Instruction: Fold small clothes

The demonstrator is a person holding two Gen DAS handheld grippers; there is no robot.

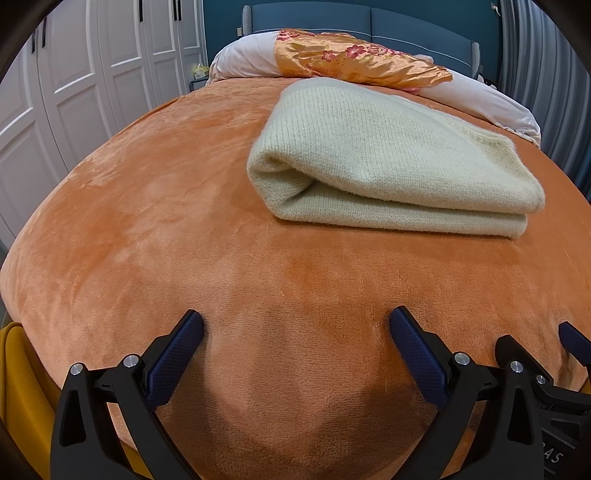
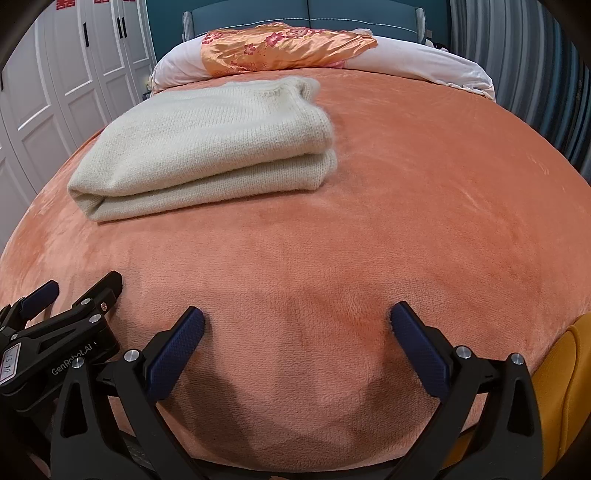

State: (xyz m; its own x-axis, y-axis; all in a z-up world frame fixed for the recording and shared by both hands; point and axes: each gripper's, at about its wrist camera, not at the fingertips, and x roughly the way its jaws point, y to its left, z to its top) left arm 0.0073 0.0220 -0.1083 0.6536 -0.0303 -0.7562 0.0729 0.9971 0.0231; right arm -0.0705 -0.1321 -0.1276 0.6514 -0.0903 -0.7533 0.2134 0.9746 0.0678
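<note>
A cream knitted sweater (image 1: 388, 162) lies folded into a thick rectangle on the orange fleece bed cover (image 1: 184, 240). It also shows in the right wrist view (image 2: 207, 147), ahead and to the left. My left gripper (image 1: 295, 325) is open and empty, low over the cover near the bed's front edge, well short of the sweater. My right gripper (image 2: 297, 317) is open and empty too, beside the left one, whose body (image 2: 55, 332) shows at the lower left. The right gripper's fingers (image 1: 569, 332) show at the left wrist view's right edge.
A white pillow (image 1: 243, 55) with an orange floral satin cover (image 1: 354, 59) lies at the blue headboard (image 1: 369, 22). White wardrobe doors (image 1: 74, 74) stand to the left. Grey curtains (image 2: 517, 55) hang to the right. A yellow object (image 2: 561, 387) sits by the bed's front edge.
</note>
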